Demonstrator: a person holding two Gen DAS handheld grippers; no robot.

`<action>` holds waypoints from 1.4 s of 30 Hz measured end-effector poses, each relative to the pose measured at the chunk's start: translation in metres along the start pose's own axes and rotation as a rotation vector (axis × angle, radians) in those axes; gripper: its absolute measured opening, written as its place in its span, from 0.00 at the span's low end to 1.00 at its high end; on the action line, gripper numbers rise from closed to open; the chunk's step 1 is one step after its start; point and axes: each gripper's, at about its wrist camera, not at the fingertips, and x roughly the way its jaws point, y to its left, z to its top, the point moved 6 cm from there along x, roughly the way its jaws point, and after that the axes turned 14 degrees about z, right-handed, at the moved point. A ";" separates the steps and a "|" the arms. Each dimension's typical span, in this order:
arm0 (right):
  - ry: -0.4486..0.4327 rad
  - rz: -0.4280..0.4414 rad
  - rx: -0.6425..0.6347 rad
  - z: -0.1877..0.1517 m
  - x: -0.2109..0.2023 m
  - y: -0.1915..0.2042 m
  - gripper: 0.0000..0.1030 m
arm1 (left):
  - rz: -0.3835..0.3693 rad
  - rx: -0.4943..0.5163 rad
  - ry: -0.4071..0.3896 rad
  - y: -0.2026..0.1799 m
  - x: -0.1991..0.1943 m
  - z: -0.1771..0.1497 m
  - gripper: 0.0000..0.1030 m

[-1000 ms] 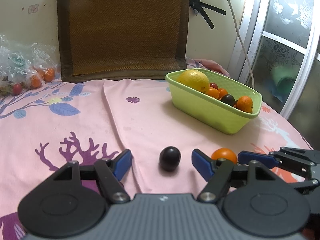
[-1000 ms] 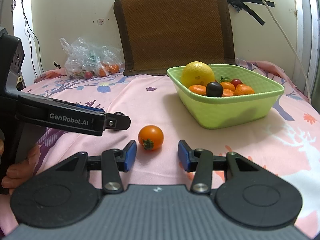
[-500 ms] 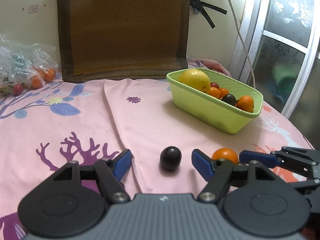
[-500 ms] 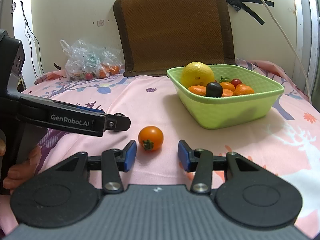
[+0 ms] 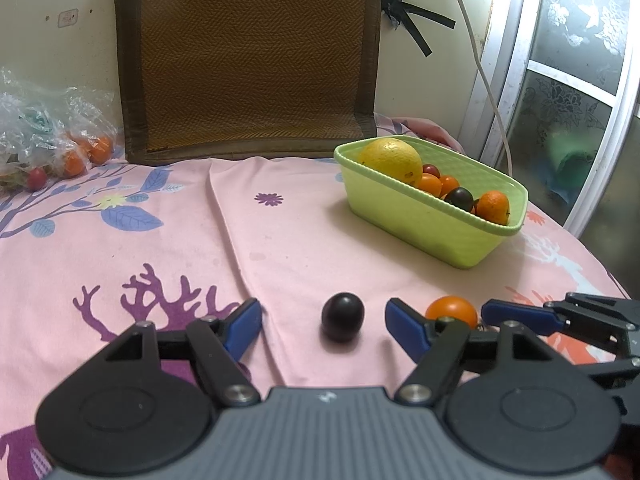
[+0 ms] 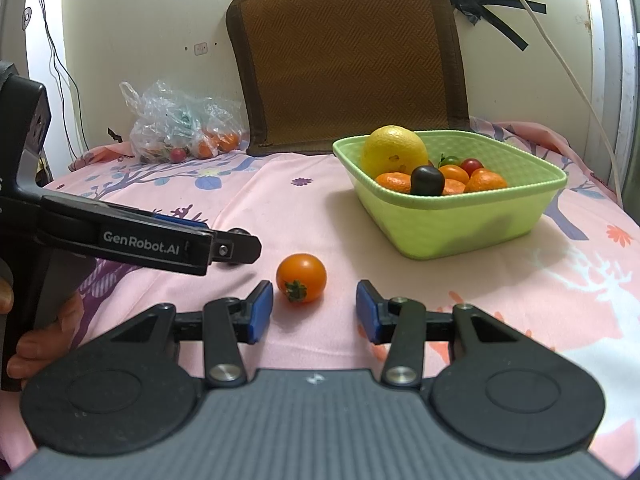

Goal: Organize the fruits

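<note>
A dark plum (image 5: 343, 317) lies on the pink cloth between the fingers of my open left gripper (image 5: 322, 326), untouched. An orange tomato (image 6: 301, 283) lies just ahead of my open right gripper (image 6: 314, 312), near its left finger; it also shows in the left wrist view (image 5: 451, 312). A green basket (image 6: 460, 220) behind holds a yellow citrus (image 6: 394, 151), small oranges, a dark plum and cherry tomatoes. It also shows in the left wrist view (image 5: 420, 220). The left gripper body (image 6: 120, 236) shows at the right wrist view's left.
A clear plastic bag (image 6: 180, 128) with fruit sits at the back left by the wall. A brown woven mat (image 5: 248, 56) leans on the wall. A white cable (image 5: 480, 64) hangs at the right by a window frame.
</note>
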 end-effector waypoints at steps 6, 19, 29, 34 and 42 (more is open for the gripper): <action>-0.002 -0.003 -0.016 0.002 -0.001 0.003 0.47 | 0.007 0.013 0.002 -0.002 0.001 0.001 0.68; 0.012 0.057 -0.012 0.005 0.009 0.004 0.31 | 0.106 0.084 -0.031 -0.012 -0.002 0.001 0.48; -0.036 0.085 0.025 0.005 0.000 -0.002 0.29 | 0.100 0.172 -0.043 -0.031 -0.003 -0.003 0.23; -0.069 0.100 0.034 0.007 -0.009 -0.005 0.29 | 0.055 0.120 -0.037 -0.031 -0.006 0.011 0.23; -0.265 0.023 0.027 0.046 -0.039 -0.039 0.29 | -0.057 0.109 -0.112 -0.062 0.001 0.078 0.23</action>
